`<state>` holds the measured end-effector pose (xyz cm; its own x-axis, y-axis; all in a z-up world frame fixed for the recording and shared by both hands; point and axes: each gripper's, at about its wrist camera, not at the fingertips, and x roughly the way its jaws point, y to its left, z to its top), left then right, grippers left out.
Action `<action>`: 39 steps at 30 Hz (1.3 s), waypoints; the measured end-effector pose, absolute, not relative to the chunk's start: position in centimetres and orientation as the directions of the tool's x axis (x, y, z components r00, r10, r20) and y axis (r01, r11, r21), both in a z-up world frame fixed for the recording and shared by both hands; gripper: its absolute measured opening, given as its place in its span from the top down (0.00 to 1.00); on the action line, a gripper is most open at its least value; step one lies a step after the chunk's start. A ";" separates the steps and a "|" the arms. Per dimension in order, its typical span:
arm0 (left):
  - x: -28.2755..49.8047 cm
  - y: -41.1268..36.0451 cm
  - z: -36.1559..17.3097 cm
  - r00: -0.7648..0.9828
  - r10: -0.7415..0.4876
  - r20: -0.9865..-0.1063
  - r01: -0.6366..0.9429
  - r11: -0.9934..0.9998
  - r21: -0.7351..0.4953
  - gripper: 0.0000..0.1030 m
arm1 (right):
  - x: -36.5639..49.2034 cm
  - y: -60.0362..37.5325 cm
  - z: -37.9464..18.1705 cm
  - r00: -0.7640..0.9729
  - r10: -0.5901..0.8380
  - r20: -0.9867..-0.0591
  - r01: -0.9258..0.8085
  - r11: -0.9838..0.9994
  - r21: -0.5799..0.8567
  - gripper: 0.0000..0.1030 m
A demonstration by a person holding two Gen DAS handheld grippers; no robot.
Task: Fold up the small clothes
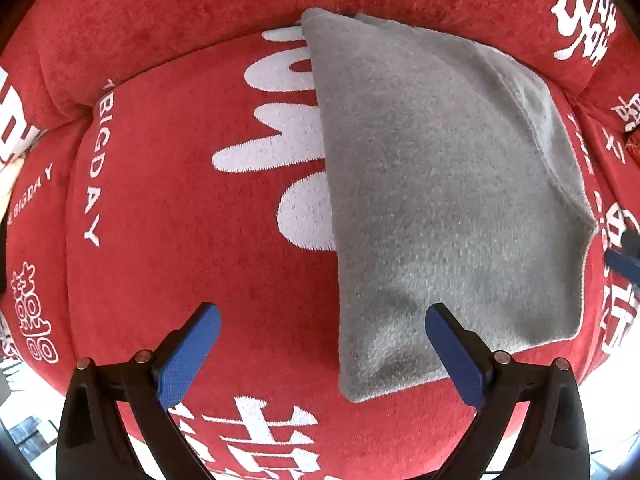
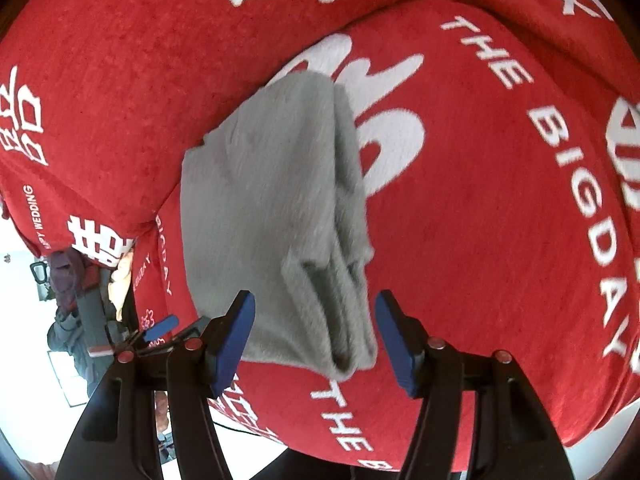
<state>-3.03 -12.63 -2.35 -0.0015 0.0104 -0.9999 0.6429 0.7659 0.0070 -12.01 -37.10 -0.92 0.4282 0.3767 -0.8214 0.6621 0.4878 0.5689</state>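
We see a folded grey fleece garment point(image 1: 448, 200) lying on a red seat cushion point(image 1: 180, 240) woven with white lettering, its far end up against the red backrest point(image 1: 200, 20). Our left gripper point(image 1: 322, 348) hangs with its blue-padded jaws spread wide and grasping nothing; the right-hand pad sits in front of the garment's near corner, though we cannot tell whether it touches. From the right wrist, our right gripper point(image 2: 316, 336) is likewise released, its jaws set either side of the garment's point(image 2: 272, 200) layered near end, where the stacked folds show
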 end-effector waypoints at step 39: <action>2.4 -15.1 -5.9 -0.204 -0.414 -0.887 0.531 0.714 -0.456 0.38 | -2.7 -43.5 -10.7 0.496 0.682 -0.538 0.427 0.348 0.835 0.64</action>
